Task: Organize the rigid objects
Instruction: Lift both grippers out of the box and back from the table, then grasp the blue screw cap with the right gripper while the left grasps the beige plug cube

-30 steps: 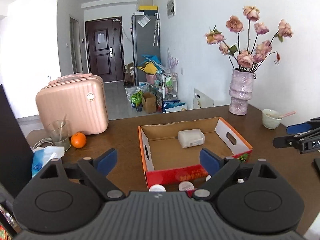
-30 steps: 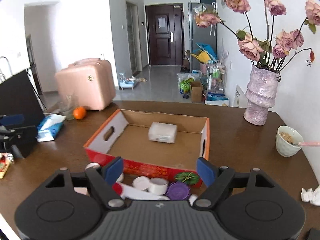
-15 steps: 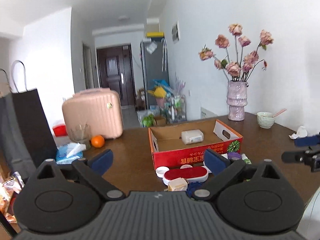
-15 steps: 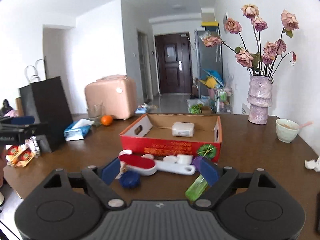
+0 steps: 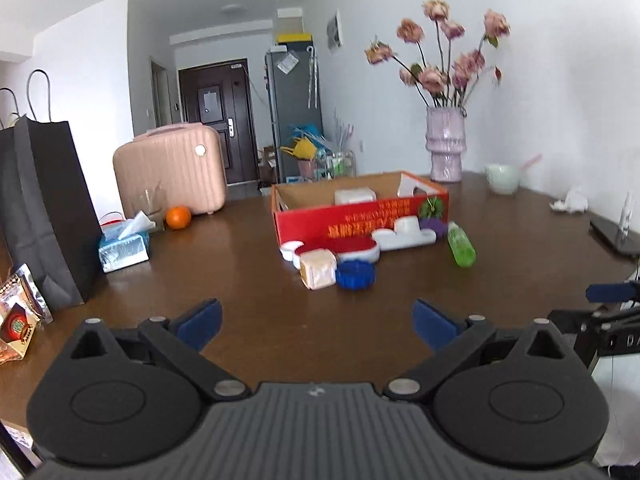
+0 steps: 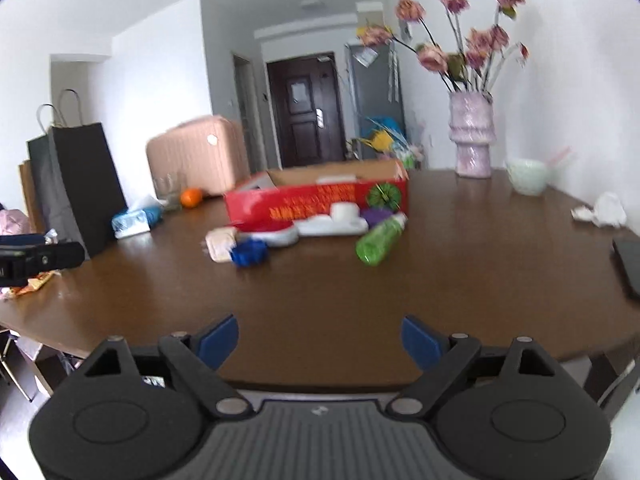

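Observation:
A red cardboard box (image 5: 360, 220) stands mid-table with a white block (image 5: 354, 196) inside. In front of it lie a cream cube (image 5: 318, 269), a blue round lid (image 5: 355, 274), a red-topped oblong case (image 5: 348, 246), a white holder (image 5: 404, 236), a purple lid (image 5: 434, 225) and a green bottle (image 5: 461, 245) on its side. My left gripper (image 5: 318, 322) is open and empty, well short of the cube. My right gripper (image 6: 320, 338) is open and empty near the table's front edge, far from the green bottle (image 6: 380, 240) and the box (image 6: 316, 200).
A black paper bag (image 5: 44, 216), tissue pack (image 5: 124, 246), orange (image 5: 178, 217) and pink suitcase (image 5: 172, 172) line the left. The back right holds a vase (image 5: 445, 148), a bowl (image 5: 502, 178) and crumpled tissue (image 5: 570, 202). A dark flat device (image 5: 614, 236) lies at the right edge.
Both grippers have drawn back and sunk from just above the box to the near side of the table. Their jaws stand slightly wider. The objects have not moved.

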`<state>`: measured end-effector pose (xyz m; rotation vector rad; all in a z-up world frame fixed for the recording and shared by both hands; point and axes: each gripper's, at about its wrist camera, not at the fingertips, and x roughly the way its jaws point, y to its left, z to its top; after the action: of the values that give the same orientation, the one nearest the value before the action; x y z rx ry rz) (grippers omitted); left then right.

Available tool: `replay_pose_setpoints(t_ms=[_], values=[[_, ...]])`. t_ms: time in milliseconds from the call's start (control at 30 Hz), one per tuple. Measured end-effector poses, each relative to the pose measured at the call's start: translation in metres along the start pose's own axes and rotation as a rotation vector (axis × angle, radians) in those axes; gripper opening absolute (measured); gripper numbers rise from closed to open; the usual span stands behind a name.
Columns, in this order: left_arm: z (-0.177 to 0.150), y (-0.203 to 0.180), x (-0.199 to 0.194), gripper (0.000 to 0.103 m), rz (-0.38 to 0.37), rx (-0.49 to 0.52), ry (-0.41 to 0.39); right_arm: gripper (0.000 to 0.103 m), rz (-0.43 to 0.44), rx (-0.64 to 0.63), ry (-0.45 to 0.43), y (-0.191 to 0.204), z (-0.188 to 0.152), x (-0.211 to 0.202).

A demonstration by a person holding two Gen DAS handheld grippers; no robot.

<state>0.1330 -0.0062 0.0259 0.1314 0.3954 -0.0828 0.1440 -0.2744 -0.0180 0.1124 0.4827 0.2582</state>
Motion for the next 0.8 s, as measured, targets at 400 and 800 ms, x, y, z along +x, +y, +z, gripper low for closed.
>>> replay_pose_setpoints(t_ms=[400, 800], values=[[-0.008, 0.002, 0.046, 0.103, -0.020, -0.040, 0.115, 0.088, -0.020, 0.070, 0.004, -0.022, 0.001, 0.020], [0.004, 0.040, 0.122, 0.103, 0.060, -0.108, 0.186, 0.084, 0.100, -0.084, 0.102, 0.017, 0.044, 0.117]])
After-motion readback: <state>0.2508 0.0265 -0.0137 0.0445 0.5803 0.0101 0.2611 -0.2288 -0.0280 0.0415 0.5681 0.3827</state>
